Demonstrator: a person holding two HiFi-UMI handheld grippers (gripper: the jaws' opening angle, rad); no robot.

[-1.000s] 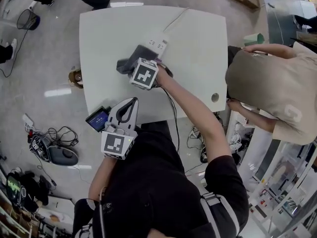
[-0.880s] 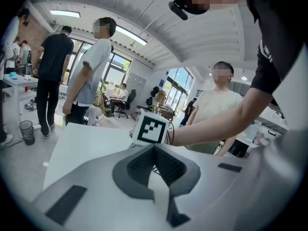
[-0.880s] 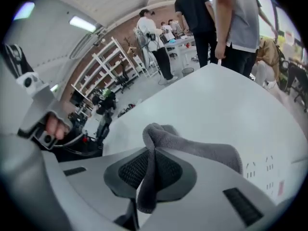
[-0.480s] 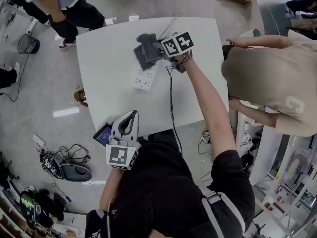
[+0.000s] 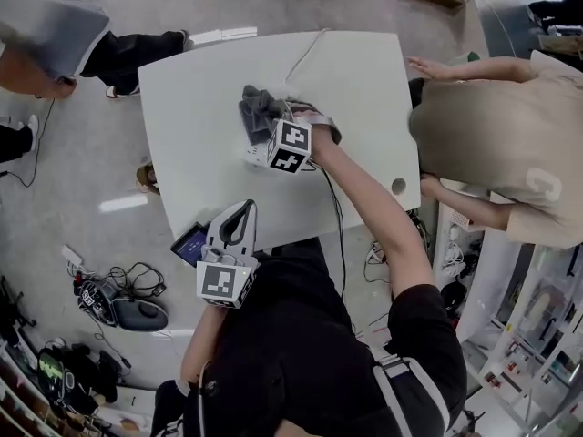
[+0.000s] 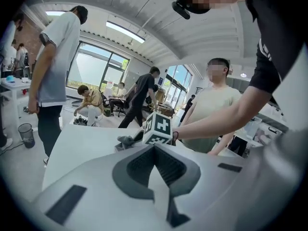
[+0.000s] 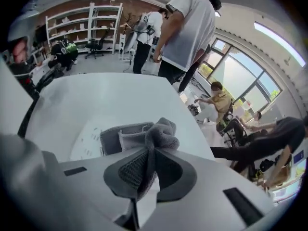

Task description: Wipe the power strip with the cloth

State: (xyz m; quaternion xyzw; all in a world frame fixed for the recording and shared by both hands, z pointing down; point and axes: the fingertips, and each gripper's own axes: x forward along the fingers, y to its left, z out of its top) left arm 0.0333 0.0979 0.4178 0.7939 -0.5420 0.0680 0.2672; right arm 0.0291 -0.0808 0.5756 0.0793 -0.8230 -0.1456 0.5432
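Note:
A white power strip (image 7: 89, 146) lies on the white table (image 5: 200, 89), mostly covered by a grey cloth (image 5: 258, 107); only its near end (image 5: 254, 157) shows in the head view. My right gripper (image 5: 271, 123) is shut on the cloth (image 7: 161, 131), whose bunched fabric is pinched between the pads and rests on the strip. The strip's white cord (image 5: 305, 51) runs to the table's far edge. My left gripper (image 5: 241, 211) hovers at the near table edge, shut with nothing in it, pointing toward the right gripper's marker cube (image 6: 158, 127).
A person in a beige shirt (image 5: 492, 144) stands at the table's right side, one hand (image 5: 426, 66) on its edge. Another person (image 5: 55, 25) stands at the far left. A small dark device with a blue screen (image 5: 189, 246) sits beside my left gripper. Cables lie on the floor (image 5: 114, 285).
My right gripper carried the cloth out along the strip toward the far side, then drew it back toward me. The left gripper has stayed put.

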